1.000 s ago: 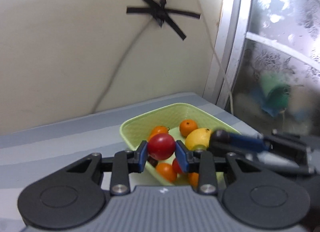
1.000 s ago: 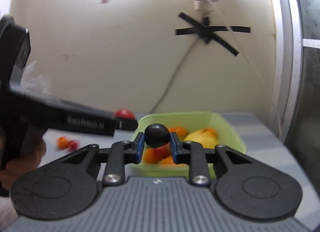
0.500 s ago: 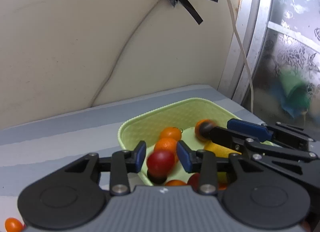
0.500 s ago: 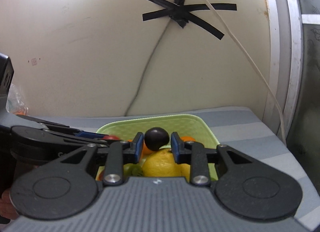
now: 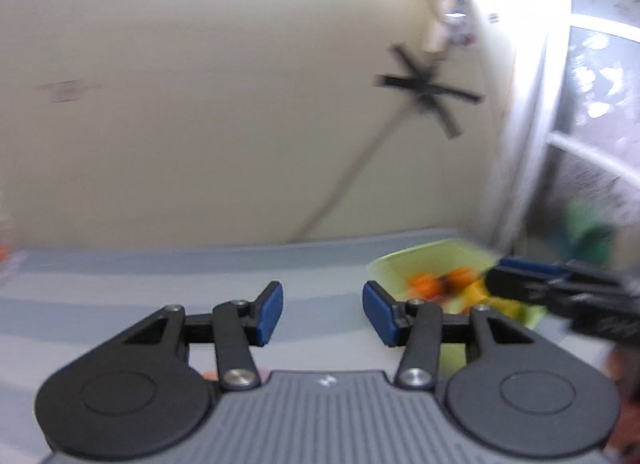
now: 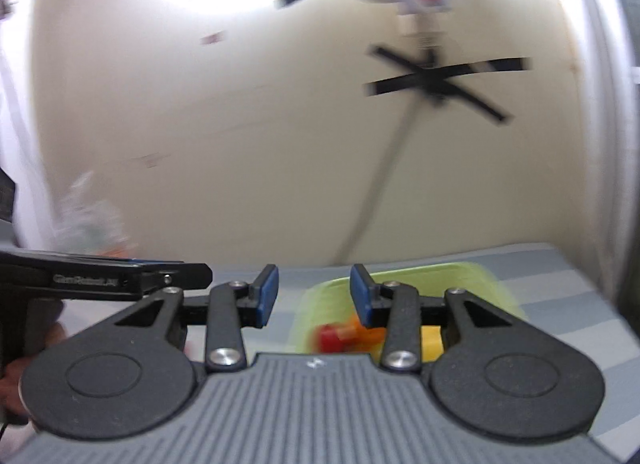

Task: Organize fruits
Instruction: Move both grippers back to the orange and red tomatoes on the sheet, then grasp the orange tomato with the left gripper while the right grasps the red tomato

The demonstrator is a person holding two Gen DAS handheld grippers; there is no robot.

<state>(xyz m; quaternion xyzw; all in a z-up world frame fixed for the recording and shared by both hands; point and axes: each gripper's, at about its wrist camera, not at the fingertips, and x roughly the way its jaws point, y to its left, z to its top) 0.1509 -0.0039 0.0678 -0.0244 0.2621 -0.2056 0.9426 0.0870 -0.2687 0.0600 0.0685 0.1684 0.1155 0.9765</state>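
Note:
A light green tray [image 5: 420,260] holds several fruits: orange ones [image 5: 422,282], a yellow lemon [image 5: 476,296] and a red one [image 6: 330,338]. It lies at the right in the left wrist view and just past my right gripper in the right wrist view [image 6: 472,276]. My left gripper [image 5: 323,314] is open and empty, left of the tray, over the striped cloth. My right gripper [image 6: 314,300] is open and empty, above the tray's near left part. Each gripper shows in the other's view: the right one [image 5: 560,288] over the tray, the left one [image 6: 120,280] at the left. Both views are blurred.
The table has a grey-blue striped cloth [image 5: 160,276]. A cream wall with a black tape cross [image 5: 428,91] and a cable stands behind. A window frame [image 5: 532,143] is at the right. A clear bag [image 6: 92,219] lies at the far left.
Both grippers have opened and let go: the red fruit and the dark fruit are out of the jaws. Both grippers have pulled back and up; the left has swung left of the tray.

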